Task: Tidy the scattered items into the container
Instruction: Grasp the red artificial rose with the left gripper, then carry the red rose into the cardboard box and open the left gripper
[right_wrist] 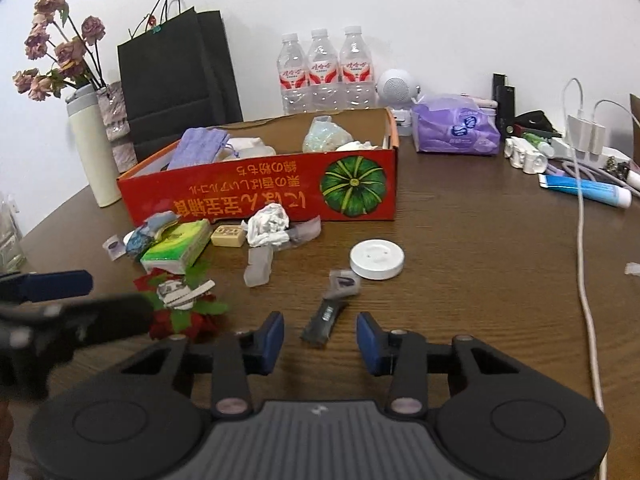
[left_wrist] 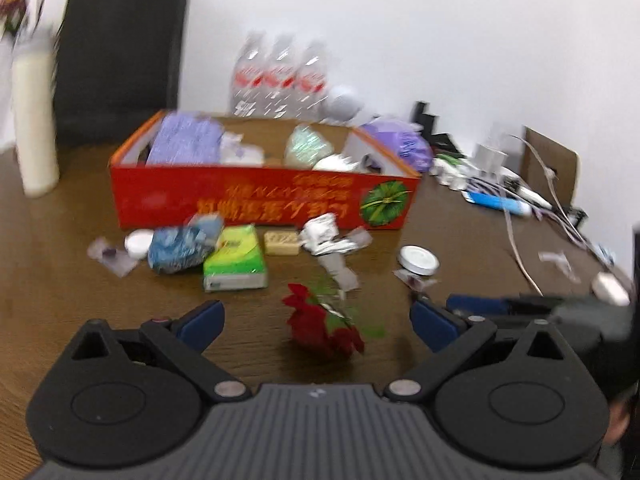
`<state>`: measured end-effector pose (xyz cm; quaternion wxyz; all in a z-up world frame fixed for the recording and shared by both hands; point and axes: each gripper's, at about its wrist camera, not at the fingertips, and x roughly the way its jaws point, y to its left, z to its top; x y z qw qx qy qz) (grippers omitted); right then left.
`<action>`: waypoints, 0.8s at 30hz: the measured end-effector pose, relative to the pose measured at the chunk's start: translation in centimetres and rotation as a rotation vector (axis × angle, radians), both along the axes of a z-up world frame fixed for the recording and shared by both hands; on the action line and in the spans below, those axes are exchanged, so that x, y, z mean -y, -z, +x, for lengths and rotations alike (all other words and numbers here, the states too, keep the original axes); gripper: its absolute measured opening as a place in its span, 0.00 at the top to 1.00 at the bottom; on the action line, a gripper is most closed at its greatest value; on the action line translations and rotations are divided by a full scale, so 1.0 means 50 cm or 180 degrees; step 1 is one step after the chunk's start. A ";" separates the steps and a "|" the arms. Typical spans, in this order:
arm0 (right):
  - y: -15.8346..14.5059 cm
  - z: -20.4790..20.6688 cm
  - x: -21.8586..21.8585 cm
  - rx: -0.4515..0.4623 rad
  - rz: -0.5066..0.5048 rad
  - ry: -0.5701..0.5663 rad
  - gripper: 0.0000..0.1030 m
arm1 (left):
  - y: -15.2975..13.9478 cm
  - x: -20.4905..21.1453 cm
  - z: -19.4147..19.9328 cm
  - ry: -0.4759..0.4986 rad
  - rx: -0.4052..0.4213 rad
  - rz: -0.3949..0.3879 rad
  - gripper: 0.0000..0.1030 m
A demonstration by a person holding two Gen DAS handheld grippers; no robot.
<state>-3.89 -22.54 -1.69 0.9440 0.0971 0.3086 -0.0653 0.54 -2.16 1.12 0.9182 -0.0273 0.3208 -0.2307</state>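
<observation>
Brown wooden table: right gripper half-spread around dark foil sachet, lower centre; left gripper spread wide over red artificial flower, both lined up to grab.

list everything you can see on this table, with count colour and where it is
cardboard box: 1, red, table middle, partly filled
tissue pack: 1, green, in front of box
soap bar: 1, tan, beside tissue pack
crumpled paper: 1, white, in front of box
round lid: 1, white, right of the paper
dark sachet: 1, black, between right gripper's fingers, not pressed
artificial flower: 1, red and green, between left gripper's fingers
water bottles: 3, clear, behind box
paper bag: 1, black, back left
purple tissue pack: 1, right of box
tube: 1, blue, far right
table: 1, brown wood
left gripper: open
right gripper: open
</observation>
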 end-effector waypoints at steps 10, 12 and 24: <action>0.011 0.020 -0.035 -0.0058 -0.0412 0.0000 0.88 | 0.042 0.003 0.067 -0.0024 -0.0541 -0.0265 0.60; 0.011 0.021 -0.039 -0.0060 -0.0423 -0.0019 0.88 | 0.044 0.009 0.062 -0.0039 -0.0494 -0.0215 0.64; 0.008 -0.069 -0.086 -0.0018 -0.0274 -0.0172 0.89 | 0.006 -0.037 -0.124 -0.0510 0.0375 0.0368 0.65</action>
